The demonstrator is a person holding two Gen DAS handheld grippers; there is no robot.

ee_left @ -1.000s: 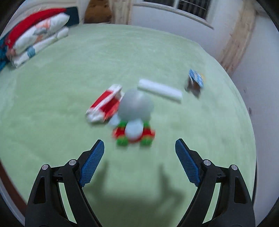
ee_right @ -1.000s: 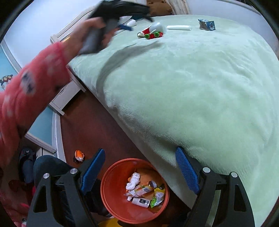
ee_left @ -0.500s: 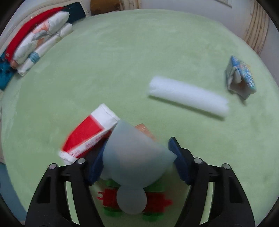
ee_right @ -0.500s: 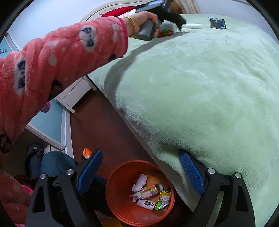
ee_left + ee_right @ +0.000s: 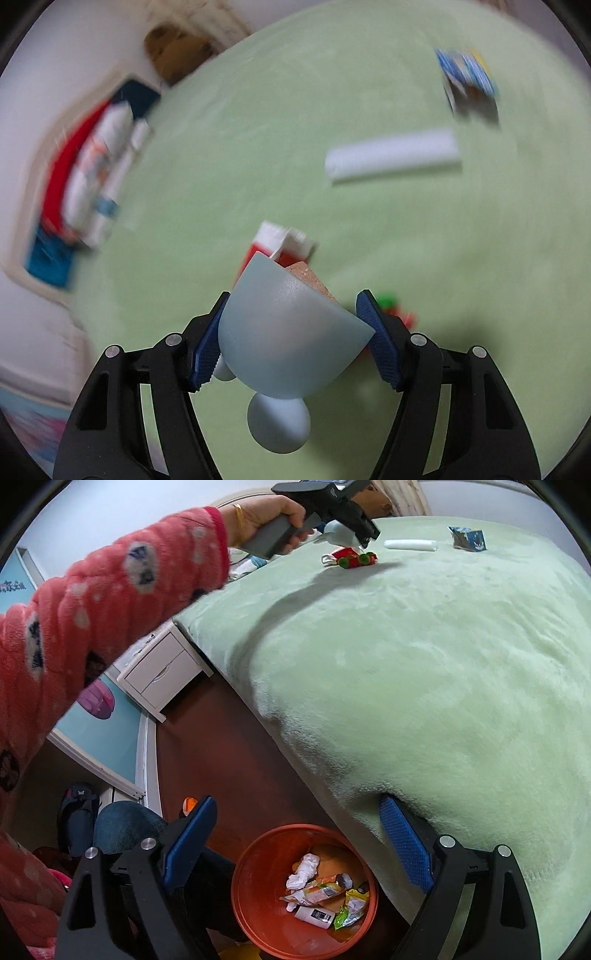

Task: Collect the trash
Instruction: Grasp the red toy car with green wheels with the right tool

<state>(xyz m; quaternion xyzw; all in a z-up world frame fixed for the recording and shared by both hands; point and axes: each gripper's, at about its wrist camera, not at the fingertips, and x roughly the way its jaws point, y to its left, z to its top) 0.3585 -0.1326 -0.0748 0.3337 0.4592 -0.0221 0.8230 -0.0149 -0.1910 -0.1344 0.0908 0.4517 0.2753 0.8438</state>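
Note:
My left gripper (image 5: 291, 332) is shut on a pale blue goblet-shaped cup (image 5: 288, 332) with a round foot, held above the green bedspread (image 5: 258, 129). The cup also shows far off in the right wrist view (image 5: 338, 530). Below it lie a red and white wrapper (image 5: 280, 243), a red and green toy (image 5: 356, 559), a white roll (image 5: 393, 155) and a blue packet (image 5: 467, 79). My right gripper (image 5: 299, 843) is open and empty above the orange bin (image 5: 255, 904), which holds several wrappers.
Pillows (image 5: 92, 173) are stacked at the bed's far left. A white nightstand (image 5: 166, 672) stands beside the bed over a brown floor (image 5: 236, 757). The person's pink sleeve (image 5: 110, 602) reaches across the left. A shoe (image 5: 77, 812) lies on the floor.
My left gripper closed on the pale blue cup and lifted it off the bed, tilting the view. My right gripper stayed open over the bin.

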